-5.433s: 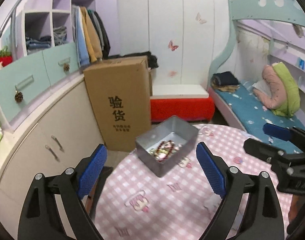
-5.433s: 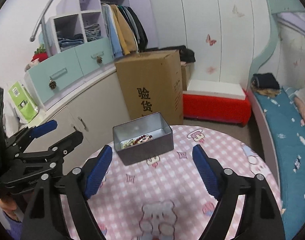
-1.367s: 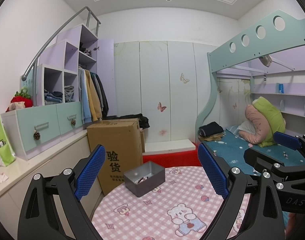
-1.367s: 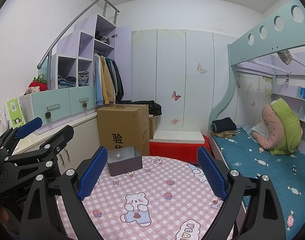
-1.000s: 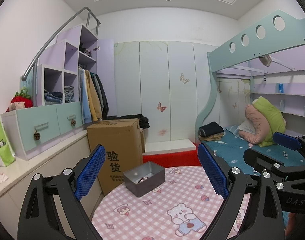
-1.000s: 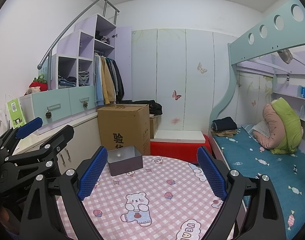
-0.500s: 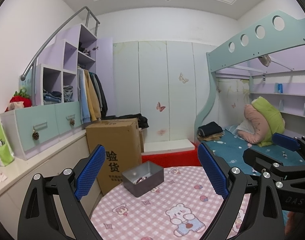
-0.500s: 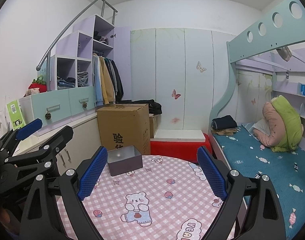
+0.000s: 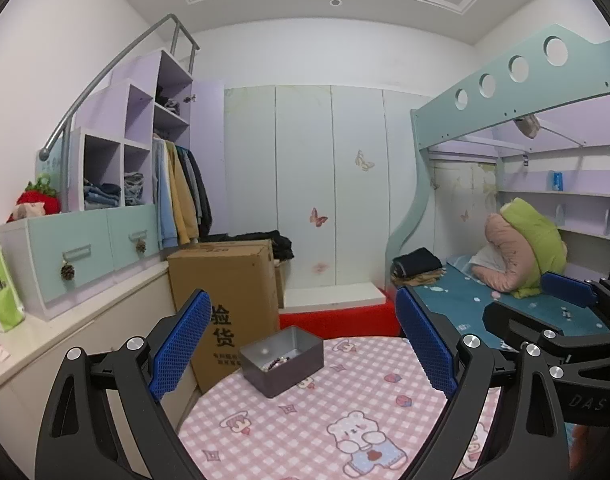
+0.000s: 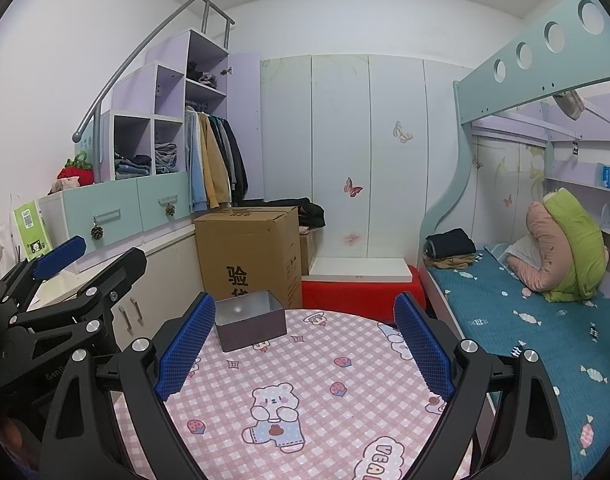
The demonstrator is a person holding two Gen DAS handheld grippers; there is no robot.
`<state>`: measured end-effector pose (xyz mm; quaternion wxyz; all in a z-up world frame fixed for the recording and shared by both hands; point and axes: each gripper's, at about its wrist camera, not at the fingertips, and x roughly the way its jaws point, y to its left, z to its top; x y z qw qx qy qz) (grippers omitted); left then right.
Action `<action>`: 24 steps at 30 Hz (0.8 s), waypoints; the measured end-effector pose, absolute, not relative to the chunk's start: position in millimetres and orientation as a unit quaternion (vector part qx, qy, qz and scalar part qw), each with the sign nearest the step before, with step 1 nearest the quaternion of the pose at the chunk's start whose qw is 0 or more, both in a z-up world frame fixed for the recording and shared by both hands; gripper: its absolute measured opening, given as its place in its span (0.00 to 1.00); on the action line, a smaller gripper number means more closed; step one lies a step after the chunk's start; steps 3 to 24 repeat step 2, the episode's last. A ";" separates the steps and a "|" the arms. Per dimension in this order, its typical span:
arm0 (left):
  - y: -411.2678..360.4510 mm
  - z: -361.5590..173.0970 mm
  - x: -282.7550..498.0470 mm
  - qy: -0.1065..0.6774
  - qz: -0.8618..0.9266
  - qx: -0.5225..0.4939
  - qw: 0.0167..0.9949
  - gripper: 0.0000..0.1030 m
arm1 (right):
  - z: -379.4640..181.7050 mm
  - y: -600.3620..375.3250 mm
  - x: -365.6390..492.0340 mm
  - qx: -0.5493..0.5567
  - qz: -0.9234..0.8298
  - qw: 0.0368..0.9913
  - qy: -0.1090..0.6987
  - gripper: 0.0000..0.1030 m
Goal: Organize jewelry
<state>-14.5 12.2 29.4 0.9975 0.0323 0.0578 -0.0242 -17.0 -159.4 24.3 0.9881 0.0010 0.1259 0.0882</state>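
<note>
A grey metal box (image 9: 283,360) stands at the far left edge of the round table with the pink checked cloth (image 9: 345,420). Beaded jewelry (image 9: 279,362) lies inside it. In the right wrist view the box (image 10: 251,325) shows its near wall and its contents are hidden. My left gripper (image 9: 303,350) is open and empty, held well back from the box. My right gripper (image 10: 305,350) is open and empty, level with it to the right; it also shows in the left wrist view (image 9: 561,316).
A tall cardboard carton (image 9: 229,312) stands on the floor just behind the box. White cabinets (image 10: 153,280) run along the left wall. A bunk bed with a teal mattress (image 10: 545,320) lies to the right. A red bench (image 9: 337,316) is behind the table.
Since 5.4 s ago both grippers pulled back and up from the box and levelled out. Over the last second the views have barely shifted.
</note>
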 end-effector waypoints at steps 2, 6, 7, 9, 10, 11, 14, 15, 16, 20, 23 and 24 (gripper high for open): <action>11.7 29.5 -14.7 0.057 -0.022 0.033 0.998 0.88 | 24.1 -159.0 -16.2 0.000 0.088 0.988 0.127 0.86; 11.7 29.5 -14.7 0.057 -0.022 0.033 0.998 0.88 | 24.1 -159.0 -16.2 0.000 0.088 0.988 0.127 0.86; 11.7 29.5 -14.7 0.057 -0.022 0.033 0.998 0.88 | 24.1 -159.0 -16.2 0.000 0.088 0.988 0.127 0.86; 11.7 29.5 -14.7 0.057 -0.022 0.033 0.998 0.88 | 24.1 -159.0 -16.2 0.000 0.088 0.988 0.127 0.86; 11.7 29.5 -14.7 0.057 -0.022 0.033 0.998 0.88 | 24.1 -159.0 -16.2 0.000 0.088 0.988 0.127 0.86; 11.7 29.5 -14.7 0.057 -0.022 0.033 0.998 0.88 | 24.1 -159.0 -16.2 0.000 0.088 0.988 0.127 0.86; 11.7 29.5 -14.7 0.057 -0.022 0.033 0.998 0.88 | 24.1 -159.0 -16.2 0.000 0.088 0.988 0.127 0.86; 11.7 29.5 -14.7 0.057 -0.022 0.033 0.998 0.88 | 24.1 -159.0 -16.2 0.000 0.088 0.988 0.127 0.86; 11.7 29.5 -14.7 0.057 -0.022 0.033 0.998 0.88 | 24.1 -159.0 -16.2 0.000 0.088 0.988 0.127 0.86; 11.7 29.5 -14.7 0.057 -0.022 0.033 0.998 0.88 | 24.1 -159.0 -16.2 0.000 0.088 0.988 0.127 0.86; 11.7 29.5 -14.7 0.057 -0.022 0.033 0.998 0.88 | 24.1 -159.0 -16.2 0.000 0.088 0.988 0.127 0.86; 11.7 29.5 -14.7 0.057 -0.022 0.033 0.998 0.88 | 24.1 -159.0 -16.2 0.000 0.088 0.988 0.127 0.86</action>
